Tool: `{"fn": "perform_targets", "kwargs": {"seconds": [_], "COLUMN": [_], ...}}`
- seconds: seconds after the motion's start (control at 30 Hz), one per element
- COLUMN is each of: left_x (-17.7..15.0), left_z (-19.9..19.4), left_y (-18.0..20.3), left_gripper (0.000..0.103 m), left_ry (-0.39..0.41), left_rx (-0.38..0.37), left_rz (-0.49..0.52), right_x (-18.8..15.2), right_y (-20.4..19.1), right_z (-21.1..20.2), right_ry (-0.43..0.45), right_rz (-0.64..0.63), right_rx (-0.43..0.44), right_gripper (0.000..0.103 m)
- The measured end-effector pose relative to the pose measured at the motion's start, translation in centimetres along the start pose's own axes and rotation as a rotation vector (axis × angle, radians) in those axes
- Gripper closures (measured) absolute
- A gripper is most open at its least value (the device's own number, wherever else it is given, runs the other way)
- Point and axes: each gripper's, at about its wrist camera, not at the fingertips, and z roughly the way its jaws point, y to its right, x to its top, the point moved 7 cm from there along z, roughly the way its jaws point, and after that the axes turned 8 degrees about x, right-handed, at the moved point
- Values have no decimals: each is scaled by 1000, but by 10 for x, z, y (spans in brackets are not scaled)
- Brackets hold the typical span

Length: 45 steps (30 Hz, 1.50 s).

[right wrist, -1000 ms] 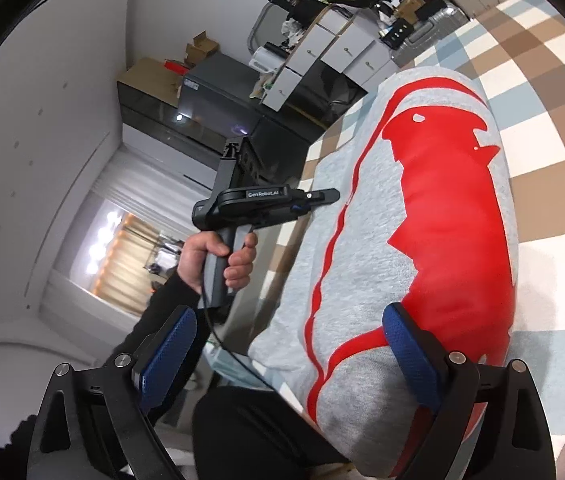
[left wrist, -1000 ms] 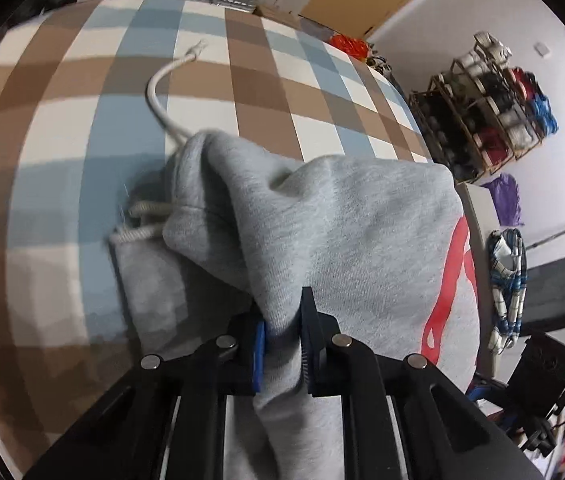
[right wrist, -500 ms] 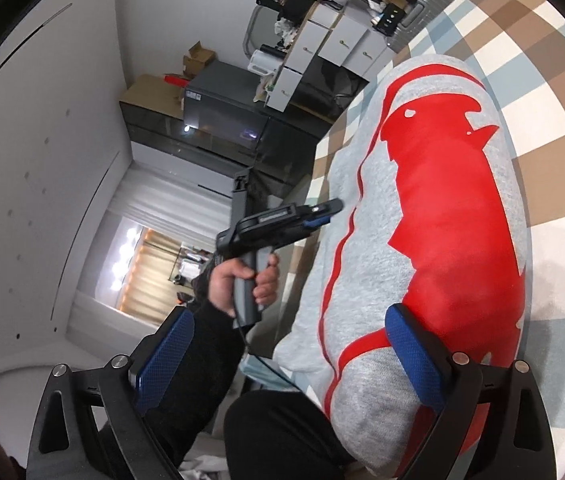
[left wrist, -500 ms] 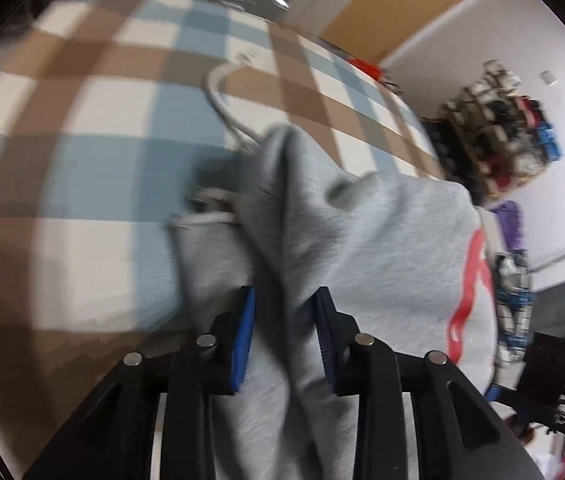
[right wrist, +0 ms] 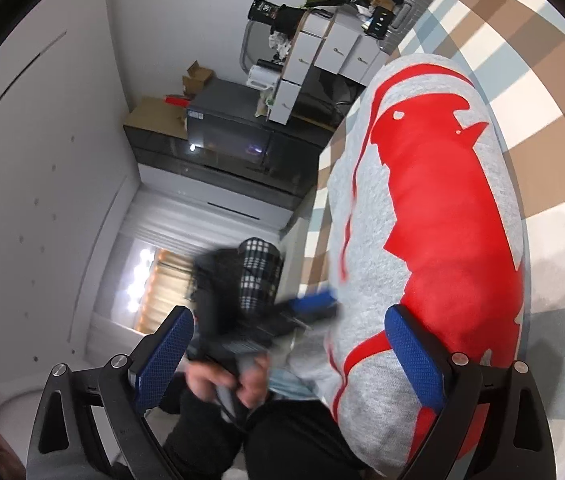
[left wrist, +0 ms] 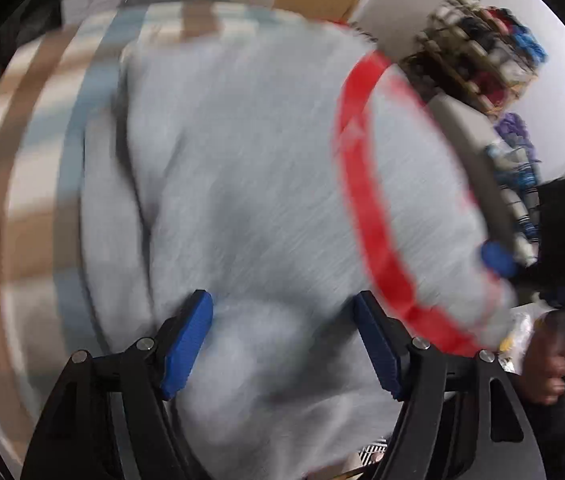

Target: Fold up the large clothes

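A grey hoodie with a red print lies folded on the checked tablecloth. The left wrist view is motion-blurred. My left gripper is open with its blue pads spread over the grey fabric, holding nothing. My right gripper is open and empty at the hoodie's near edge; its right pad is over the red print, its left pad beyond the table edge. The left gripper also shows blurred in the right wrist view.
The checked cloth shows left of the hoodie. A shoe rack stands by the far wall. White drawers and a dark cabinet stand off the table. The person's hand is at the table edge.
My left gripper has let go of the pinched grey fold, opened wide and swung fast toward the hoodie's red-printed side. My right gripper stays open and has shifted only slightly.
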Motion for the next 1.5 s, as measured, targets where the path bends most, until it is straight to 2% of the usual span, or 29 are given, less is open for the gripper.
{"fn": "perform_targets", "kwargs": {"seconds": [0.03, 0.1, 0.17, 0.2, 0.27, 0.33, 0.4, 0.47, 0.5, 0.53, 0.57, 0.63, 0.7, 0.77, 0.83, 0.9, 0.93, 1.03, 1.2, 1.27, 1.37, 1.43, 1.5], "left_x": [-3, -5, -11, -14, -19, -18, -16, -13, -15, -15, -16, -18, -18, -16, -15, -13, -13, -11, -11, -11, -9, -10, -11], "left_z": [-5, -9, -13, -15, -16, -16, -14, -14, -15, -15, -16, -17, -15, -14, -14, -13, -13, -12, -11, -11, -10, -10, -11], "left_y": [-3, -7, -15, -16, -18, -15, -19, -15, -14, -15, -16, -15, -16, -16, -16, -17, -17, -18, -16, -17, -18, -17, -17], "left_gripper": [32, 32, 32, 32, 32, 32, 32, 32, 32, 32, 32, 32, 32, 32, 32, 32, 32, 32, 31, 32, 32, 31, 31], "left_ry": [47, 65, 88, 106, 129, 133, 135, 131, 130, 129, 127, 125, 122, 118, 113, 109, 108, 108, 114, 108, 106, 110, 113], "left_rx": [1, 16, 17, 26, 28, 42, 30, 32, 30, 29, 26, 22, 12, 12, 12, 10, 9, 9, 38, 32, 40, 51, 52], "left_rz": [7, -11, -42, -25, -23, -2, -23, -26, -29, -29, -26, -21, -18, -22, -19, -17, -19, -27, -1, -15, -32, -26, -24], "right_x": [1, 7, 20, 32, 58, 88, 111, 127, 132, 136, 140, 140, 135, 127, 127, 129, 130, 134, 127, 115, 90, 73, 55], "right_y": [-3, -17, -41, -54, -70, -69, -54, -35, -23, -13, 1, 28, 61, 89, 92, 101, 105, 102, 31, 2, -22, -29, -29], "right_z": [1, 3, 8, 13, 28, 58, 91, 127, 145, 161, 181, 193, 203, 204, 208, 207, 206, 201, 159, 139, 111, 95, 98], "right_ry": [-8, -26, -33, -35, -52, -120, -206, -294, -348, -387, -432, -484, -559, -615, -610, -585, -564, -529, -454, -454, -502, -524, -545], "right_rz": [-3, -29, -113, -179, -296, -372, -392, -414, -419, -422, -414, -389, -352, -330, -380, -359, -345, -325, -333, -396, -450, -462, -449], "right_rx": [-30, -81, -110, -180, -390, -607, -766, -884, -932, -962, -990, -1028, -1080, -1128, -1150, -1162, -1163, -1118, -901, -882, -880, -874, -858], "right_gripper": [5, 4, 4, 4, 0, 0, 0, 2, 7, 14, 17, 20, 32, 31, 28, 24, 19, 18, 20, 19, 19, 19, 19]}}
